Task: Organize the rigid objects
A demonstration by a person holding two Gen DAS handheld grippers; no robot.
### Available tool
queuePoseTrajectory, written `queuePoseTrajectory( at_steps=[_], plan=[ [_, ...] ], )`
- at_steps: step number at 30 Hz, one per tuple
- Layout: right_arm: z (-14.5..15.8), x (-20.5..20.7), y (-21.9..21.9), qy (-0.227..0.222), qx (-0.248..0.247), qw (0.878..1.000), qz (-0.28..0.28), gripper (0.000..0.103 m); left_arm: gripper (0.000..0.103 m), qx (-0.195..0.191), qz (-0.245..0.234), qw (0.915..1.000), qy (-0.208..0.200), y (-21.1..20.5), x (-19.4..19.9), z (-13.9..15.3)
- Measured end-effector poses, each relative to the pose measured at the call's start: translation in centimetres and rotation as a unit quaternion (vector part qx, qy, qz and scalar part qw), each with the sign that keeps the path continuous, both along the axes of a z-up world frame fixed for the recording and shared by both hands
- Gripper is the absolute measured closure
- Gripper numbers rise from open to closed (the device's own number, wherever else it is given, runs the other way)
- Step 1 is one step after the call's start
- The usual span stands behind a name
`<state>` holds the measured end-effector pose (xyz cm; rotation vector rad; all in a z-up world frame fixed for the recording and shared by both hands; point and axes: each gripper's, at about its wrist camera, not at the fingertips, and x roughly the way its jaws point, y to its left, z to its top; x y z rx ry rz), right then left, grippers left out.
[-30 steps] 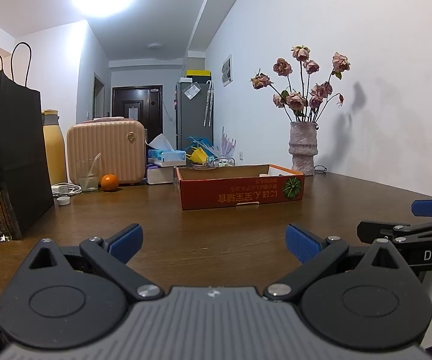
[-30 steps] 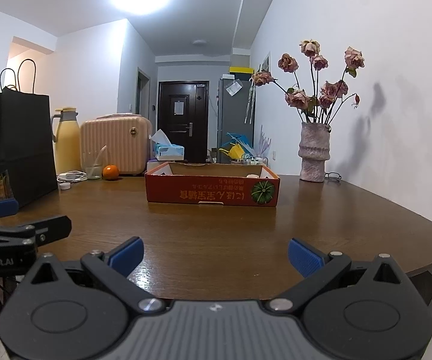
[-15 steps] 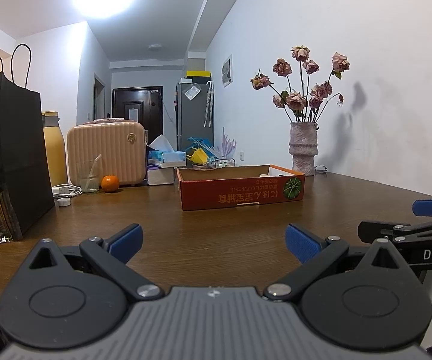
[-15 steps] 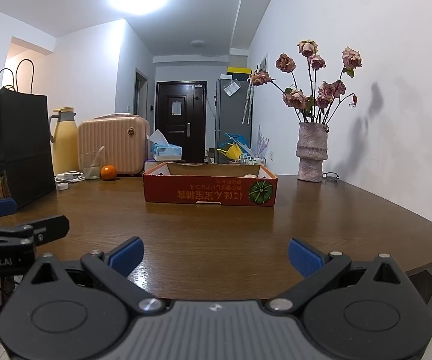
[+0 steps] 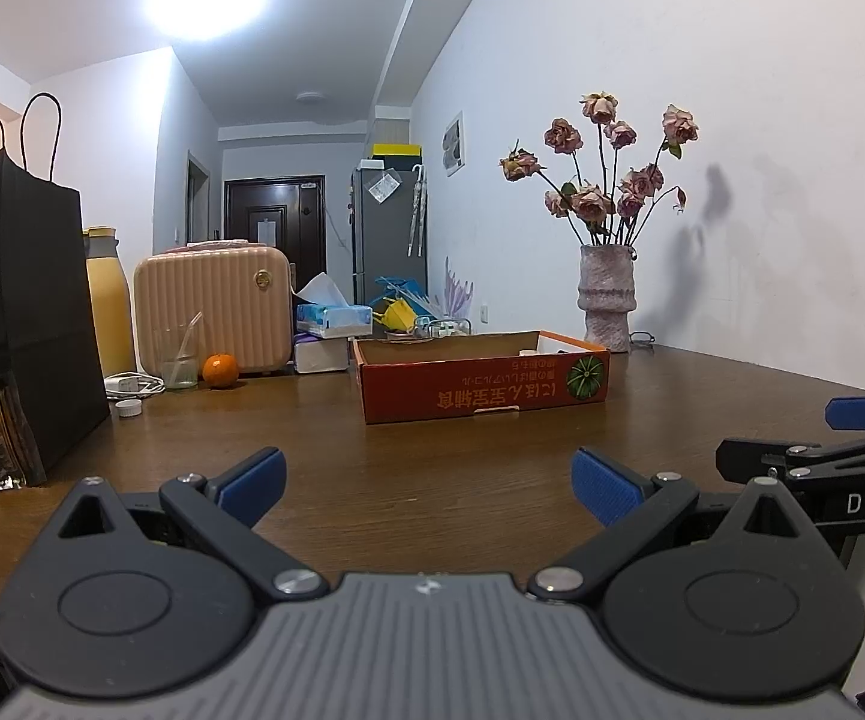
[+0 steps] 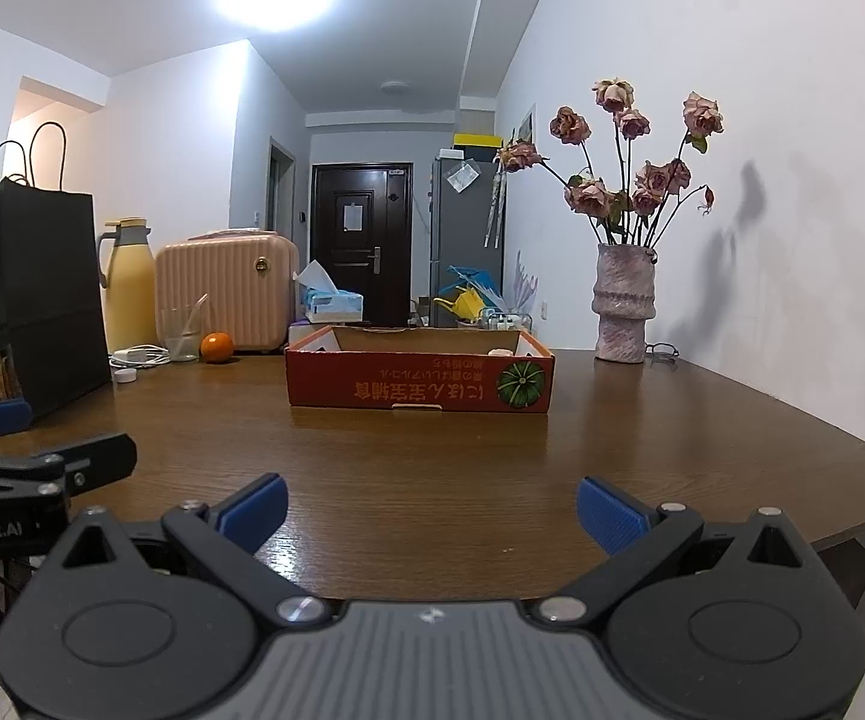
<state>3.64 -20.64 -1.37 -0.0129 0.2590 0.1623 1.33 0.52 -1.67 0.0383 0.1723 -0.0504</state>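
Note:
A shallow red cardboard box point(image 5: 483, 381) point(image 6: 420, 381) stands mid-table, well beyond both grippers; small white items show just above its rim, the rest of its inside is hidden. My left gripper point(image 5: 429, 483) hovers open over the near table edge, nothing between its blue pads. My right gripper point(image 6: 432, 510) is open too and holds nothing. Each gripper shows at the other view's side edge. An orange point(image 5: 219, 370) point(image 6: 217, 347), a glass with a straw point(image 5: 179, 360) and a white cap point(image 5: 128, 410) lie at the far left.
A black paper bag point(image 5: 18, 324) with snack packets stands at the left. Behind are a yellow flask point(image 6: 128, 288), a pink ribbed case point(image 5: 213, 312) and tissue boxes point(image 5: 330, 324). A vase of dried roses point(image 5: 606, 300) stands by the right wall. The brown table point(image 5: 432, 450) spreads between grippers and box.
The right wrist view has shifted slightly, with the box drifting a little left in it. The left gripper has stayed put, and both grippers remain open.

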Motion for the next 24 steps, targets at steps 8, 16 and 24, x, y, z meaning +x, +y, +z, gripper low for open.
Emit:
queuePoseTrajectory(
  at_steps=[8,16,24],
  plan=[
    [0.04,-0.16,0.13,-0.002,-0.002,1.0,-0.002,0.0,0.0,0.001,-0.001,1.0,-0.001,-0.02,-0.04,0.06],
    [0.06,-0.14,0.11,-0.002,-0.001,1.0,-0.001,0.0,0.0,-0.003,0.0,1.0,0.007,-0.05,0.09,0.1],
    [0.05,-0.15,0.16,-0.002,0.0,1.0,-0.003,0.0,0.0,-0.007,0.002,1.0,0.002,0.14,0.01,0.06]
  ],
)
